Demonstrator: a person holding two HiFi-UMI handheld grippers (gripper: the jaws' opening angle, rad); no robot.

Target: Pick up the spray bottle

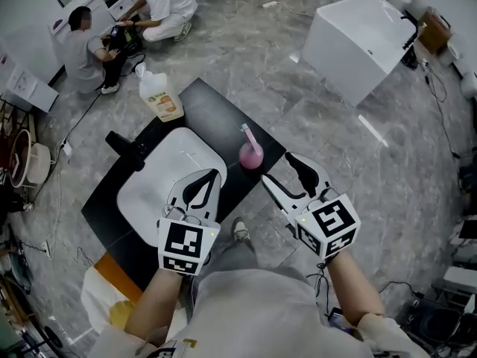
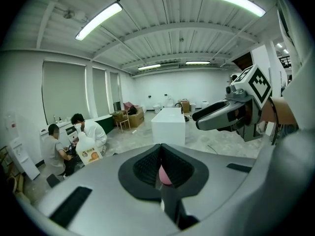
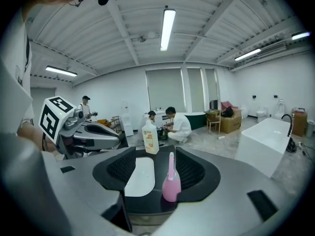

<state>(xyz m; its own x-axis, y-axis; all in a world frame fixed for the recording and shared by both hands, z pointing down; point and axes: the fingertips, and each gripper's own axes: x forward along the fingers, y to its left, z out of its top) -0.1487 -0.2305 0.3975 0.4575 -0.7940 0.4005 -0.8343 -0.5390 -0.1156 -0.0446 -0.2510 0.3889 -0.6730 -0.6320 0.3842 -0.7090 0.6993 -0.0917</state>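
A pink spray bottle [image 1: 250, 153] stands upright on the right side of a black counter [image 1: 223, 114], beside a white basin [image 1: 160, 181]. My right gripper [image 1: 277, 168] is open, just right of the bottle and short of it. In the right gripper view the bottle [image 3: 171, 185] shows between the spread pads of the right gripper [image 3: 156, 173], not touched. My left gripper [image 1: 213, 176] hovers over the basin's near right edge, shut with nothing in it. In the left gripper view a sliver of the pink bottle [image 2: 165, 176] shows past the closed left gripper [image 2: 161, 154].
A white jug with an orange label [image 1: 161, 95] stands at the counter's far corner. A black faucet [image 1: 125, 146] sits left of the basin. Two people [image 1: 160, 6] crouch on the floor at far left. A white block [image 1: 358, 36] stands at far right.
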